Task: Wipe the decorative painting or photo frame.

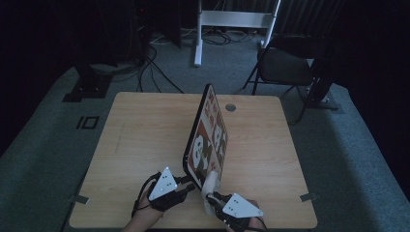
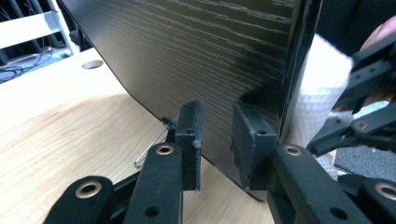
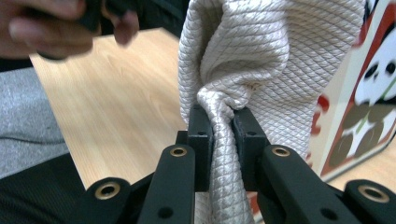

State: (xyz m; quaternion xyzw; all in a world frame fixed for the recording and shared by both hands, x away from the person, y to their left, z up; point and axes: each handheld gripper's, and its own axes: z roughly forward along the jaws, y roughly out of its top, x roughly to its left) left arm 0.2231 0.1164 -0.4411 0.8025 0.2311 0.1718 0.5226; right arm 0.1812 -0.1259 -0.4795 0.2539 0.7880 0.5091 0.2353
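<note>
A wooden table carries a framed panda picture, propped on its long edge and stood nearly upright, running away from the person near the table's middle. All positions here are given relative to that picture.

The left gripper sits at the picture's near corner, on its dark wood-grain back. Its jaws are nearly closed; in the left gripper view the pads seem to pinch something thin at the back's lower edge, beside a thin wire loop, but exactly what they grip cannot be told.

The right gripper is at the same near end, on the printed front side. Its jaws are clamped tight on a bunched white waffle-weave cloth, whose loose end rests against the picture's face.

This looks like wiping the picture. To do it well, the left gripper should brace the frame firmly so it does not tip, while the cloth presses lightly and flat, sweeping along the face in overlapping strokes.
</note>
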